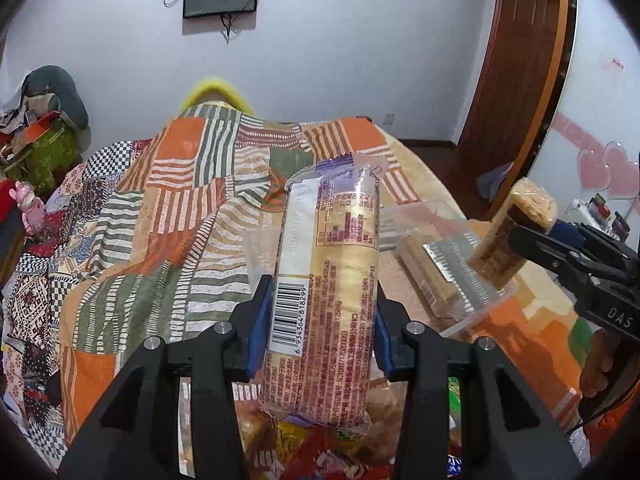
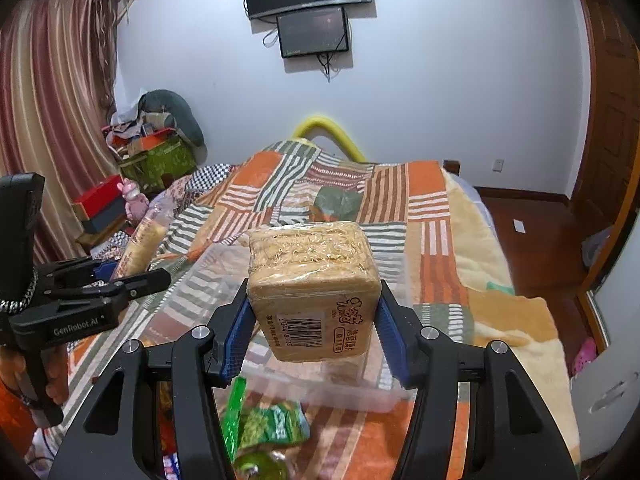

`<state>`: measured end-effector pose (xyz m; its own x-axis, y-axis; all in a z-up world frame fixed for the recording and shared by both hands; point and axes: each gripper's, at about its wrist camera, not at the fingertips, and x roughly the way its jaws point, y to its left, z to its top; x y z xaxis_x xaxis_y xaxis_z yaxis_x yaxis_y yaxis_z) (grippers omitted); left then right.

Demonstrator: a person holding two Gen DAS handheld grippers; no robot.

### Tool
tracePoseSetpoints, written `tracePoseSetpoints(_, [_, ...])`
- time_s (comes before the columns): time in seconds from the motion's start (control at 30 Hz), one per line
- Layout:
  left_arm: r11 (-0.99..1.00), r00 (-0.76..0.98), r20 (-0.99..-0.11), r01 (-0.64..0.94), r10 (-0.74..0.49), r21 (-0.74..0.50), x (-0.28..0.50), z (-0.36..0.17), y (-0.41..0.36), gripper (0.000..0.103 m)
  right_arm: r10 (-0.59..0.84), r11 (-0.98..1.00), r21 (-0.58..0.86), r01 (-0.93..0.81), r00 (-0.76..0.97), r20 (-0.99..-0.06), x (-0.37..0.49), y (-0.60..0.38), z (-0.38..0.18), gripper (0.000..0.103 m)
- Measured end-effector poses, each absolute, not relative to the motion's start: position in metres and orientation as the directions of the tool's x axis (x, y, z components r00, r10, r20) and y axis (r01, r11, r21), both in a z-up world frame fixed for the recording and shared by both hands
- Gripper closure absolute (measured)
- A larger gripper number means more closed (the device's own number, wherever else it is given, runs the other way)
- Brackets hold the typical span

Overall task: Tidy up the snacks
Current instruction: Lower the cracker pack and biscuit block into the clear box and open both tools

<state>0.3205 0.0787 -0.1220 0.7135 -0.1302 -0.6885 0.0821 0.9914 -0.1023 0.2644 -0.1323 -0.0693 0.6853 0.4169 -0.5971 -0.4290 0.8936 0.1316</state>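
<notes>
My left gripper (image 1: 320, 312) is shut on a long wrapped biscuit pack (image 1: 324, 280) with a barcode, held above the bed; the pack also shows in the right wrist view (image 2: 140, 248). My right gripper (image 2: 314, 320) is shut on a square wrapped crispy-noodle cake (image 2: 314, 284), held over a clear plastic box (image 2: 320, 384). In the left wrist view the right gripper (image 1: 520, 228) holds that cake (image 1: 512, 228) above the same clear box (image 1: 452, 276), which has a wrapped snack inside.
A patchwork quilt (image 1: 160, 220) covers the bed. Loose snack packets lie near the front edge, among them green ones (image 2: 272, 428). Cluttered boxes (image 2: 156, 160) stand at the left wall. The wooden floor (image 2: 532, 232) lies to the right.
</notes>
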Motion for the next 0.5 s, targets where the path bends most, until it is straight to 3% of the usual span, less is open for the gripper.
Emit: tracePoseSetpoints(0.5, [0.993,0.626,-0.771,0.093,-0.116,-0.074,0.36,-0.16,0.066,0.06,0.43,0.863,0.165,-0.477,0.523,-0.736,0.29,-0.11,-0.11,0.05])
